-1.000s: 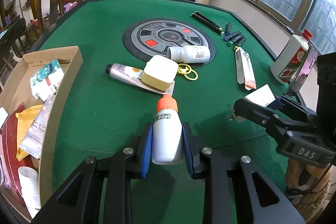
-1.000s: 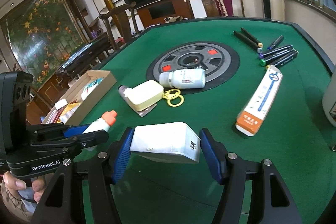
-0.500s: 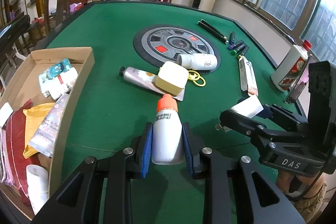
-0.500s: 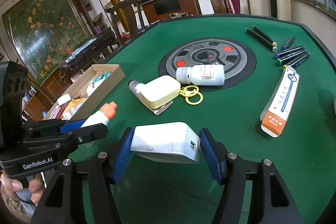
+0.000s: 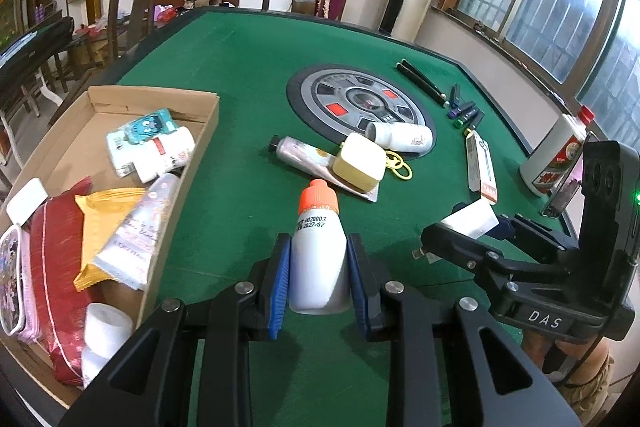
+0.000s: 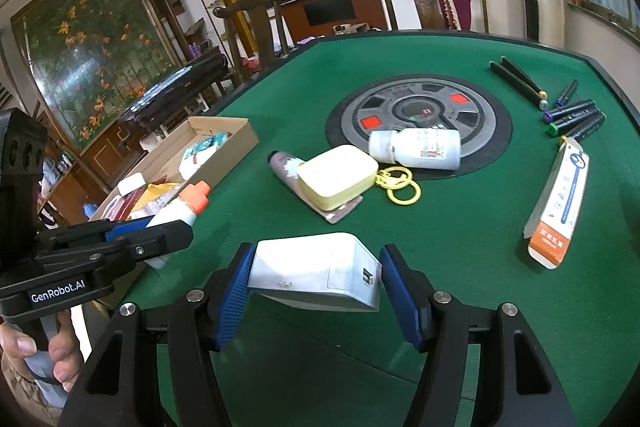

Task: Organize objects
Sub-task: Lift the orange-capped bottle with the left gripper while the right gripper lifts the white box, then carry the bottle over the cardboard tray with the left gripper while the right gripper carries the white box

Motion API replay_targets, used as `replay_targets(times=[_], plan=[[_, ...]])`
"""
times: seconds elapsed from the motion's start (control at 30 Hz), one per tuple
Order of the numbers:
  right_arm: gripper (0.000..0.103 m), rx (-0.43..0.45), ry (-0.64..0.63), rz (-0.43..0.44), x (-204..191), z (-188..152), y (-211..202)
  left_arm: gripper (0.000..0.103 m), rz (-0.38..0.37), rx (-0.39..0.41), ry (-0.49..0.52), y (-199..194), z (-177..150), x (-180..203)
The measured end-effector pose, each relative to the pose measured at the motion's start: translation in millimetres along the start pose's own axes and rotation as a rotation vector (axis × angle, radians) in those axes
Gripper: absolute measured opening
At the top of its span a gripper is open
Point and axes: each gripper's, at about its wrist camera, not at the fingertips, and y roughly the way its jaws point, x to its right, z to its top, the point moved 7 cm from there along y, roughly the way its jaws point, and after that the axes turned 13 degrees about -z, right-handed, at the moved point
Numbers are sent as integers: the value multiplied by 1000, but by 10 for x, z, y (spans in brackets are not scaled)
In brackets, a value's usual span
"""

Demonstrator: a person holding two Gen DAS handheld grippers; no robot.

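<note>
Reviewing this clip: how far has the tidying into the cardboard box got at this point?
Partly done. The cardboard box already holds packets, tubes and small bottles. In hand: the left gripper clamps an orange-capped bottle, the right gripper a white box. Left on the felt: the yellow case, white pill bottle, markers and long carton.

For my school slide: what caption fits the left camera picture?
Left gripper clamps an orange-capped white bottle beside a cardboard box.

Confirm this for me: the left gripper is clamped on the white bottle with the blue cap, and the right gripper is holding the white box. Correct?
Not quite. The white bottle in the left gripper has an orange cap, not blue, as the left wrist view shows. The right gripper does hold the white box.
</note>
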Motion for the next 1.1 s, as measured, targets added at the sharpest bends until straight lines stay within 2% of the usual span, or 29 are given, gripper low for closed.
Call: replay_targets(times=[1.1], plan=[[68,43,-99,53,-609,233,-68,26,42,82,-46,-382,85,-381]])
